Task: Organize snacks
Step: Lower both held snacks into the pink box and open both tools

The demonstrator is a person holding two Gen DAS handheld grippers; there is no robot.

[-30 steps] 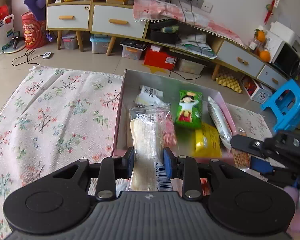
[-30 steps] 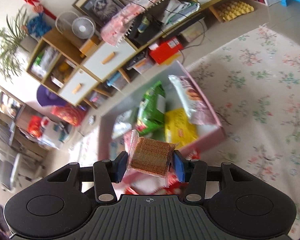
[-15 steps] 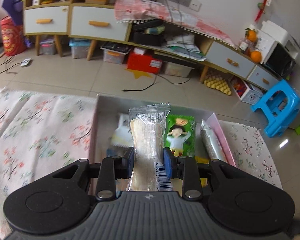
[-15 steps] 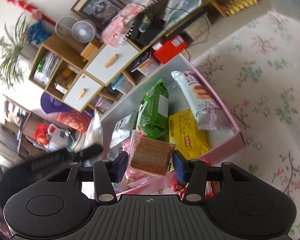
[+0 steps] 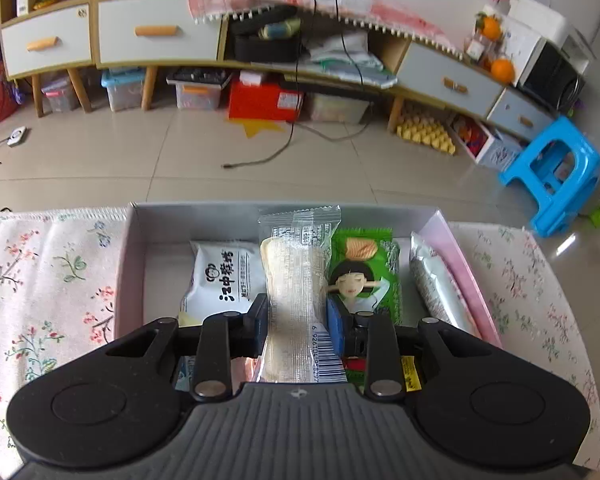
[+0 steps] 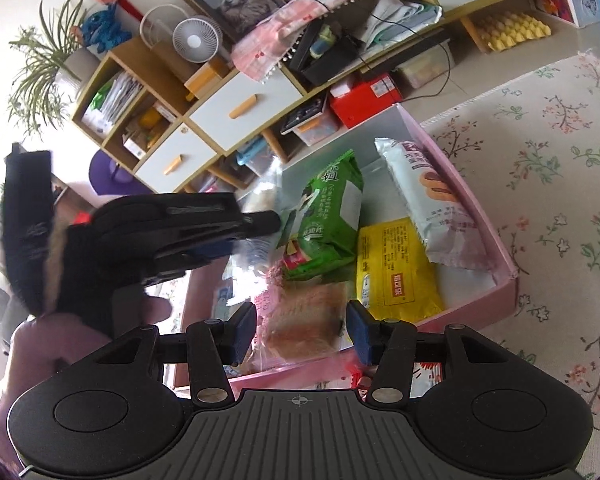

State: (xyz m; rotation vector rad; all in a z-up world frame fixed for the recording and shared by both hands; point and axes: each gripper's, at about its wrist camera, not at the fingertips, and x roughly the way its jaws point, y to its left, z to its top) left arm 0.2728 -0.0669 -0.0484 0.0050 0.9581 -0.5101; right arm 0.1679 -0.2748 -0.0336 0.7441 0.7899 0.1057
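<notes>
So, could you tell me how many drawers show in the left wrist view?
4: left drawer and second drawer upper left; third drawer and fourth drawer at right. None seem hidden.

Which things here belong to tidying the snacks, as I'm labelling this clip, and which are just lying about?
Job: pink box, clear-wrapped snack clamped in the left gripper, wafer pack, green packet, yellow packet, white packet.
Lying about: blue stool, red box, desk fan, oranges, floral cloth.
</notes>
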